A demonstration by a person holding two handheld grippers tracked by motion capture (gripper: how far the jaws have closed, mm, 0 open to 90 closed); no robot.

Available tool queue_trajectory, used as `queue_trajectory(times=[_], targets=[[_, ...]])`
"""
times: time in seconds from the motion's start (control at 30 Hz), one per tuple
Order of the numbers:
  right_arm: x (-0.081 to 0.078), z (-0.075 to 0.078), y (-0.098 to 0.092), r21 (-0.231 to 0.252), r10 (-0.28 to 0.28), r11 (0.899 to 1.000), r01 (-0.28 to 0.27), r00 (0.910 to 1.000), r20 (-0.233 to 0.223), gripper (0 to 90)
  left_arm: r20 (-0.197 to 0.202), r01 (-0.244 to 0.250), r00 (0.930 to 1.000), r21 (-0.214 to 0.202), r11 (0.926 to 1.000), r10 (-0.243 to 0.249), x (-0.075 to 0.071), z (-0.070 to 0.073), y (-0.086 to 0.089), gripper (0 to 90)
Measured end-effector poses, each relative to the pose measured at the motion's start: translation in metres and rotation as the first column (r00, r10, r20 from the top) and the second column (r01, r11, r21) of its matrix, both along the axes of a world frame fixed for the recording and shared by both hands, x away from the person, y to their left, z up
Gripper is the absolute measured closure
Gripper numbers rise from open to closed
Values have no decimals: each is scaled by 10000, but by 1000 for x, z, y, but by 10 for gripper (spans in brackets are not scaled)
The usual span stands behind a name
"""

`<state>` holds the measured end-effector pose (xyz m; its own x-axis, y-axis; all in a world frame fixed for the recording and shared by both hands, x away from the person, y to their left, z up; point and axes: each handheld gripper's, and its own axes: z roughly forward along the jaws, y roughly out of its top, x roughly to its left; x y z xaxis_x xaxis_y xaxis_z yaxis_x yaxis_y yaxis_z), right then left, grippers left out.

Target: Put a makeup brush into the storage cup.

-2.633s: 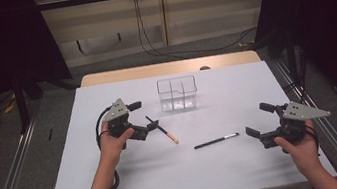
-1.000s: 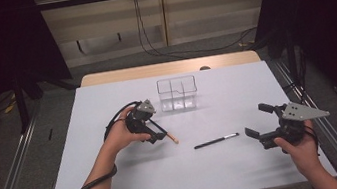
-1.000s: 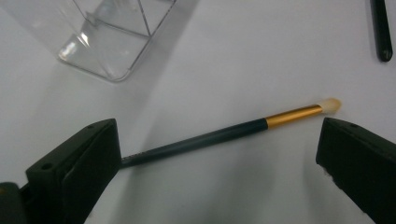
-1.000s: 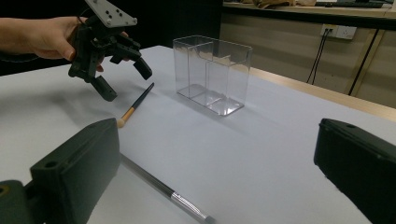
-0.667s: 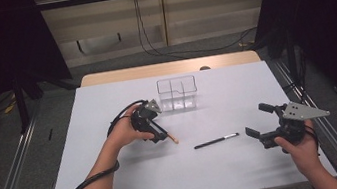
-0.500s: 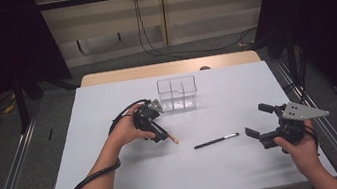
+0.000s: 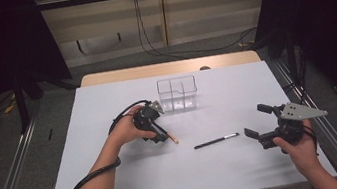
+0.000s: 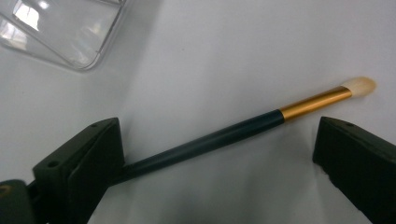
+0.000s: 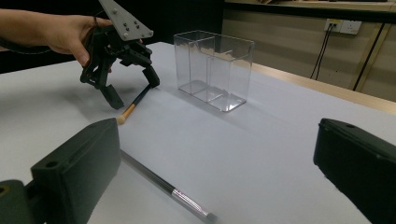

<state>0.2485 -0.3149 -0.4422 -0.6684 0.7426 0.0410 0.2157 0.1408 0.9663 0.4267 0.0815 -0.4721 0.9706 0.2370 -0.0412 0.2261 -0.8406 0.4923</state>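
Note:
A makeup brush (image 8: 233, 133) with a dark handle, gold ferrule and pale tip lies flat on the white table (image 7: 107, 103). My left gripper (image 8: 219, 154) is open and lowered over it, one jaw on each side; the handle end reaches the left jaw. In the high view the left gripper (image 7: 158, 132) tilts down onto the brush (image 7: 170, 138), just in front of a clear divided box (image 7: 177, 93). A thin black brush (image 7: 216, 141) lies at centre right. My right gripper (image 7: 256, 121) hovers open at the right, holding nothing.
The right gripper view shows the clear box (image 9: 212, 70) standing upright, the left gripper (image 9: 133, 91) over its brush (image 9: 135, 102), and the thin brush (image 9: 163, 186) close in front. A black cable (image 7: 88, 180) trails from the left hand off the table's front edge.
My left gripper has moved right from the table's left side to the gold-ferruled brush and tipped down over it, jaws still open. The right gripper and both brushes have stayed put.

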Motion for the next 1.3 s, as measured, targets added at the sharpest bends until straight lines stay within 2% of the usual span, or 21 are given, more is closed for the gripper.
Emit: queue_trajectory(times=[0.07,0.2,0.23,0.3,0.33,0.37,0.4,0.43,0.53,0.7,0.87,1.17,1.23,1.3], targets=[[0,0,0,-9,4,10000,-4,10000,2,3,-51,100,9999,211,9997,-99,1,3,0,70],[0,0,1,-40,21,10000,-21,10000,34,4,-127,104,9999,288,9995,-100,0,6,1,138],[-1,1,0,-70,22,10000,-21,10000,54,6,-147,145,9998,399,9991,-139,-1,8,1,218],[-1,1,0,-75,23,10000,-23,10000,33,6,-179,270,9995,528,9982,-261,-2,10,2,248],[-1,0,0,-53,-6,10000,6,10000,19,6,-226,307,9993,641,9975,-293,-3,12,2,328],[-1,0,0,-53,-6,10000,6,10000,19,6,-226,307,9993,641,9975,-293,-3,12,2,362],[-1,0,0,-55,-5,10000,5,10000,18,6,-296,342,9990,711,9969,-321,-4,14,2,362],[-1,1,0,-72,9,10000,-8,10000,62,7,-316,376,9989,736,9966,-353,-4,14,3,432],[-2,1,0,-68,-12,10000,12,10000,80,8,-378,335,9988,904,9953,-302,-7,17,6,562],[-1,1,0,-101,-3,9999,4,10000,74,8,-483,339,9984,926,9951,-295,-9,18,10,674],[-1,1,1,-148,35,9999,-34,10000,73,9,-740,526,9963,1203,9913,-439,-9,20,12,795],[0,0,1,-158,34,9999,-33,10000,47,9,-1115,489,9931,1050,9933,-371,-7,20,14,780],[0,0,2,-160,41,9999,-40,10000,66,9,-1257,414,9918,1384,9895,-239,-6,21,12,781],[0,0,2,-187,57,9998,-56,10000,72,9,-1296,332,9915,1471,9886,-140,-6,22,11,784]])
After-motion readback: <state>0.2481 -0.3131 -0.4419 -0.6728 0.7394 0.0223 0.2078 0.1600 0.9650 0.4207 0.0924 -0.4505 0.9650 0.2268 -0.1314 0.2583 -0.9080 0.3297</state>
